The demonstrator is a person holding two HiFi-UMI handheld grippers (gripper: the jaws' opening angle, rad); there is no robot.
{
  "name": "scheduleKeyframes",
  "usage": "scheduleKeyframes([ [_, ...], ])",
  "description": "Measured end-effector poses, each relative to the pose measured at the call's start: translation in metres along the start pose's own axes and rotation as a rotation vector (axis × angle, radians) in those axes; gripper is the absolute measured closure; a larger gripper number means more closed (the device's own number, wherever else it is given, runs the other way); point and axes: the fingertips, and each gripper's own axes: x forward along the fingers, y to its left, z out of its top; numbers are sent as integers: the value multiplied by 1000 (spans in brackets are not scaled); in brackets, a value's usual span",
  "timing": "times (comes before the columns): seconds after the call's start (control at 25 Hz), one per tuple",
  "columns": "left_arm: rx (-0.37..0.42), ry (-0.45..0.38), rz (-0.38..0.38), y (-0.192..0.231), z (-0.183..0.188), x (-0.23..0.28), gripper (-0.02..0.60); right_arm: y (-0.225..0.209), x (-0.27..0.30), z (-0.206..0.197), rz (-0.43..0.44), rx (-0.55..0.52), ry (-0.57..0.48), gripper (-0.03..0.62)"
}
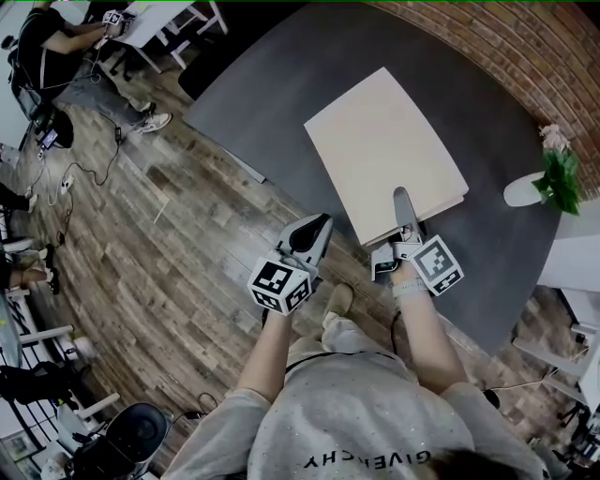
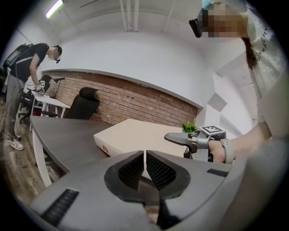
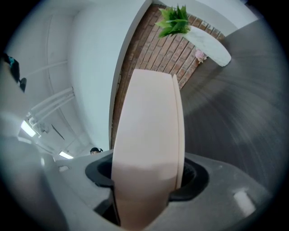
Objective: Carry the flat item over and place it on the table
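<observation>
Plant (image 1: 561,173): green with a pink flower, 3 o'clock in the head view, on a white base (image 1: 521,191).
Brick wall (image 1: 506,56): curved, 1 to 2 o'clock.
Floor (image 1: 169,281): wood planks, 8 to 10 o'clock.
Person (image 1: 66,52): dark top, 11 o'clock, at a white desk (image 1: 159,23).
Cables (image 1: 75,178): black, on the floor, 9 o'clock.
Chair (image 1: 131,436): black, 7 o'clock.

Grey lettered sweatshirt (image 1: 356,417), pale wristband (image 1: 409,288), grey left tongs (image 1: 322,225), right tongs (image 1: 402,201), marker cubes (image 1: 279,284)
</observation>
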Motion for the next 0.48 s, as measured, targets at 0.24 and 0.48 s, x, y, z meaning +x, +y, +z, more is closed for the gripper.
scheduleKeyframes([
  [0.24, 3, 16, -18, -14, -13, 6, 568, -10, 10, -1, -18, 63, -11, 296],
  [0.48, 15, 39, -57, -30, -24, 13, 565, -18, 18, -3, -23, 102, -6, 293],
])
